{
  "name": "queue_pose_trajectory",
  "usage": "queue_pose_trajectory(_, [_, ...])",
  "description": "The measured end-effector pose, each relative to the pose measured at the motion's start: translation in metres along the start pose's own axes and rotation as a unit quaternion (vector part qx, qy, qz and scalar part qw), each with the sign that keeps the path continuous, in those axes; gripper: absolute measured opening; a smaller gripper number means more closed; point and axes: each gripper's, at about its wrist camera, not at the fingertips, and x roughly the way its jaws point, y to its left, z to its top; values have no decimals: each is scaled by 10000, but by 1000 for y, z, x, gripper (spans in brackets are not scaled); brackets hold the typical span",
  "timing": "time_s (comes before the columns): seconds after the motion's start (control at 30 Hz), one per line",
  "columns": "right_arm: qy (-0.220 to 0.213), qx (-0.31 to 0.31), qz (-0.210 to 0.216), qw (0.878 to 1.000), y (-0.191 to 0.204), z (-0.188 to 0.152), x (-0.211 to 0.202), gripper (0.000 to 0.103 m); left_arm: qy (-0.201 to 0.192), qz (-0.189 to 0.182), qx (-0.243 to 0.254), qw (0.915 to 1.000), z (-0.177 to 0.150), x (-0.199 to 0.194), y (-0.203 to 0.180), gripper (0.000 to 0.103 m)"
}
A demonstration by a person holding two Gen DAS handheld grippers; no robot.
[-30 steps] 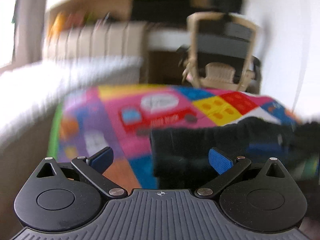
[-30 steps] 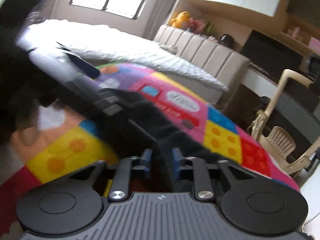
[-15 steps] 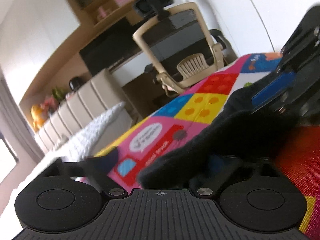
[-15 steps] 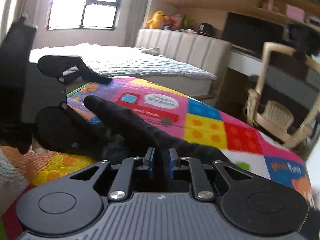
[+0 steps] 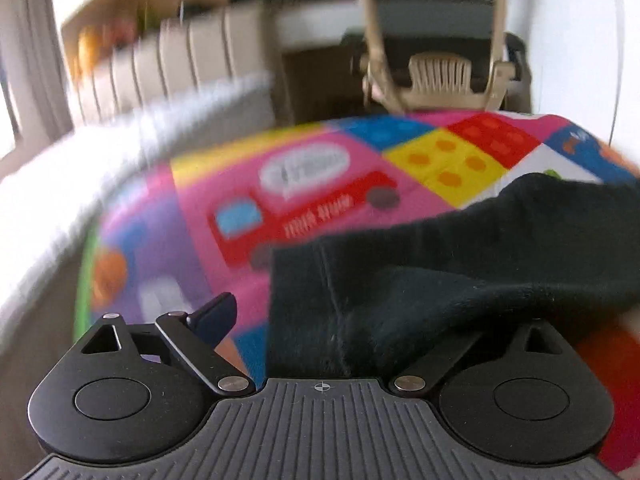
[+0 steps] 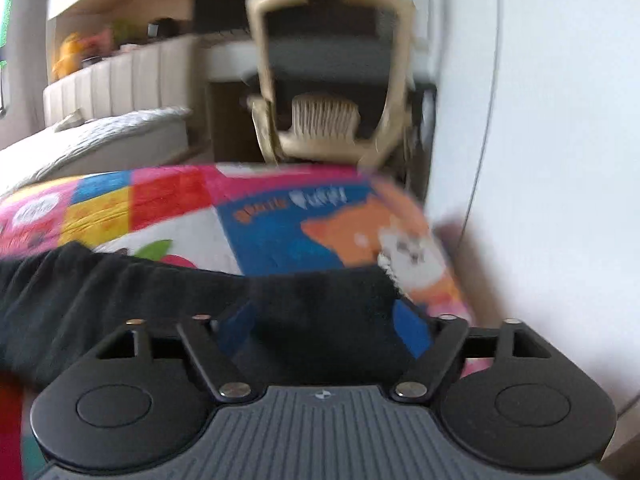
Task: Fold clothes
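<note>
Colourful play mat [image 5: 304, 184] carries the black garment [image 5: 460, 264], which lies across the mat's near side, partly doubled, one fold draped over the left gripper's right finger. Left gripper [image 5: 328, 320] and right gripper [image 6: 324, 332] both sit low at the garment's near edge with fingers spread wide, cloth between them but not pinched. Judged step: between folds, regrasping; next move calls for closing on the near edge and carrying it across the mat.
</note>
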Motion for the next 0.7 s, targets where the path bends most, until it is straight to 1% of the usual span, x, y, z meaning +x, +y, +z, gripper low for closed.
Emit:
queue_pose_trajectory(0.03, [22,130,85,9999,-1,1,1,80,159,-132,-224,9995,1,1,6,96])
queue_pose_trajectory(0.07, [8,169,151,9997,1,1,0,71,221,-202,-389,9988,-1,2,10,96])
queue_pose_trajectory(0.1, [0,169,247,9996,2,1,-2,54,236,-256,-487,9982,-3,1,13,95])
queue_pose_trajectory(0.17, [9,107,426,9990,4,-3,-8,34,170,-347,-500,9980,-8,-5,11,82])
queue_pose_trajectory(0.2, [-7,65,453,9990,3,-5,-11,25,136,-399,-475,9980,-10,-10,9,68])
queue_pose_trajectory(0.23, [-33,40,474,9989,2,-8,-16,21,107,-434,-446,9980,-11,-14,7,65])
queue_pose_trajectory(0.3, [-102,103,549,9984,-4,-16,-27,9,89,-335,-344,9988,-9,-18,0,60])
queue_pose_trajectory(0.37, [-98,222,635,9977,-13,-23,-41,7,65,-322,-272,9991,-12,-22,-2,54])
queue_pose_trajectory(0.4, [-93,282,676,9973,-18,-26,-48,6,68,-355,-252,9990,-15,-26,-1,48])
queue_pose_trajectory(0.43, [-86,333,723,9968,-22,-29,-56,6,72,-390,-207,9990,-19,-32,-1,45])
queue_pose_trajectory(0.47, [-88,365,752,9965,-27,-32,-64,5,67,-421,-138,9990,-24,-39,-1,45])
queue_pose_trajectory(0.5, [-99,388,764,9963,-32,-36,-74,0,57,-447,-83,9989,-29,-46,-1,44])
queue_pose_trajectory(0.63, [-174,572,746,9954,-53,-49,-111,0,-26,-612,-13,9981,-54,-80,1,43])
queue_pose_trajectory(0.67, [-199,524,720,9958,-56,-51,-119,0,-70,-635,-21,9980,-59,-87,2,44])
queue_pose_trajectory(0.7, [-224,411,699,9965,-57,-54,-125,2,-125,-613,-14,9980,-64,-93,3,46])
